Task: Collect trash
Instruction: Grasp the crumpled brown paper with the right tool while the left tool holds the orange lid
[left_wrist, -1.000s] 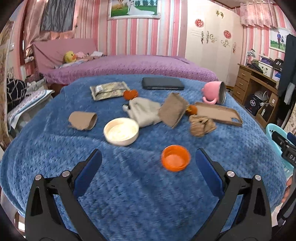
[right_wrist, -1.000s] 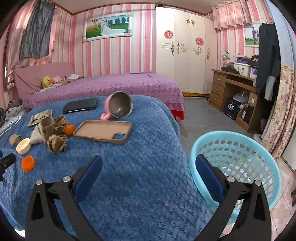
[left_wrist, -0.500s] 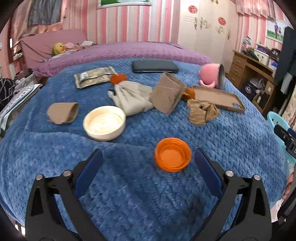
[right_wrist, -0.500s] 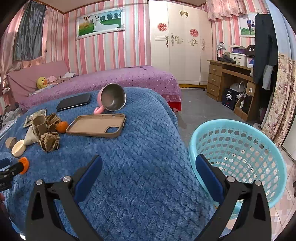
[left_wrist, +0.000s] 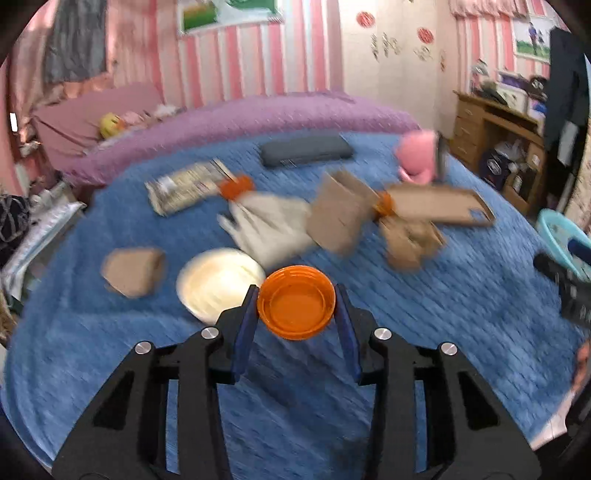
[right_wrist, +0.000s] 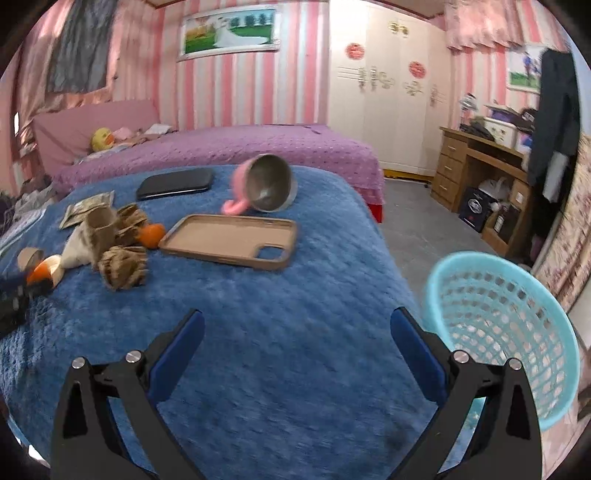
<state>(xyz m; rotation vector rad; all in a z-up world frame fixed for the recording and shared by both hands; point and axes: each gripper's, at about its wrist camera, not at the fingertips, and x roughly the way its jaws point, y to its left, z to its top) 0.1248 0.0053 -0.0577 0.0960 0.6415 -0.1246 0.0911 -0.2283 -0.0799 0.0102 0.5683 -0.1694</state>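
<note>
With the left gripper (left_wrist: 296, 308) clamped on the orange lid (left_wrist: 296, 306) just above the blue blanket (left_wrist: 461, 314), a level carry to the basket (right_wrist: 498, 321) seemed wise, the right gripper (right_wrist: 297, 341) gaping empty.

Left gripper (left_wrist: 296, 308): blue fingers (left_wrist: 246, 325) clamped on the orange cap (left_wrist: 296, 312).
Right gripper (right_wrist: 295, 349): fingers spread wide, holding nothing.

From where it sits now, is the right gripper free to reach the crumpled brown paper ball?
Probably yes. The right gripper is open and empty, with only bare blue blanket between it and the crumpled paper ball, which lies ahead to its left.
</note>
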